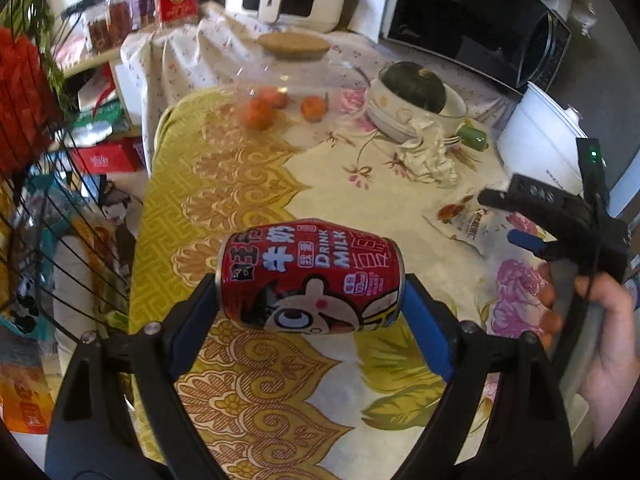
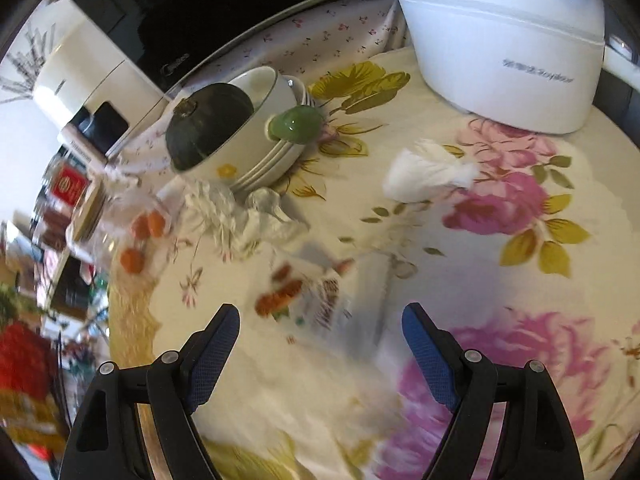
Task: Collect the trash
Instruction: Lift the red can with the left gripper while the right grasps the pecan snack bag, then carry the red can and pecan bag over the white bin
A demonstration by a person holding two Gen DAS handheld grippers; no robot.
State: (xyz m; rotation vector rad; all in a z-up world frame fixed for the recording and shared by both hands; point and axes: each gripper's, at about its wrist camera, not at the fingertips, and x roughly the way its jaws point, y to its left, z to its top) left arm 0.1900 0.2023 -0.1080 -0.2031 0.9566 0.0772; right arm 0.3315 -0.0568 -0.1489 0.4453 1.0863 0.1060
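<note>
Jaws of the left gripper [image 1: 310, 292] clamp a red milk can [image 1: 310, 276] end to end — the right gripper [image 2: 320, 336] gapes with nothing held.

The can lies sideways between the left jaws, lifted above the flowered counter [image 1: 248, 184]. Just ahead of the right jaws, a blurred snack wrapper [image 2: 320, 300] lies flat on the counter; beyond it, crumpled tissue [image 2: 240, 216] touches a stack of bowls [image 2: 272, 152], and a second wad [image 2: 428, 176] sits farther right — apart from the rest.

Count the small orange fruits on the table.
3, all inside the clear glass jar lying at the table's far side: one at its left, one just behind that, one apart to the right. Others may be hidden.
</note>
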